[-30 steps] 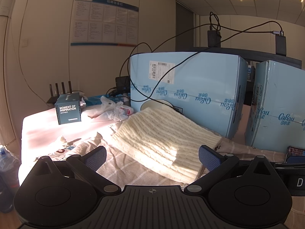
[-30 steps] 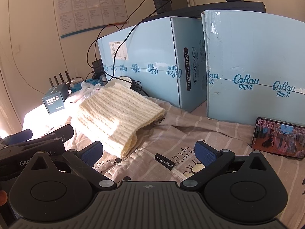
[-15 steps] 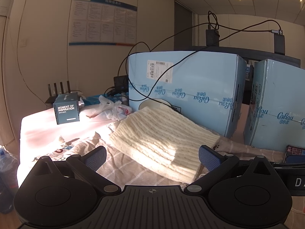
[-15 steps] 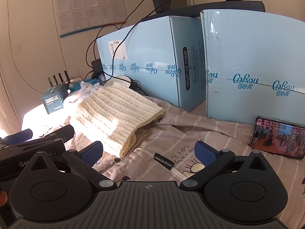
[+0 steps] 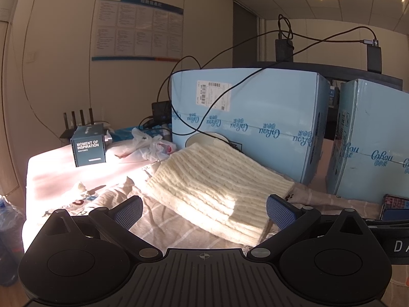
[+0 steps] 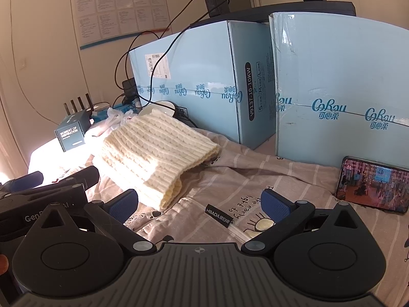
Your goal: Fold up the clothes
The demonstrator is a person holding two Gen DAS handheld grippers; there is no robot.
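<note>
A cream knit sweater [image 5: 214, 181] lay folded on a striped cloth with cartoon prints [image 6: 230, 179], right in front of a big blue box [image 5: 245, 117]. The left gripper [image 5: 203, 211] had its blue fingers [image 5: 127, 211] wide apart and held nothing; the near edge of the sweater showed between them. The right gripper [image 6: 199, 204] also had its fingers [image 6: 274, 203] wide apart and empty, above the cloth, with the sweater just off to its left. A phone [image 6: 373, 185] with a lit screen leaned by a second blue box [image 6: 340, 89]. A small dark box [image 5: 88, 149] stood farther back.
</note>
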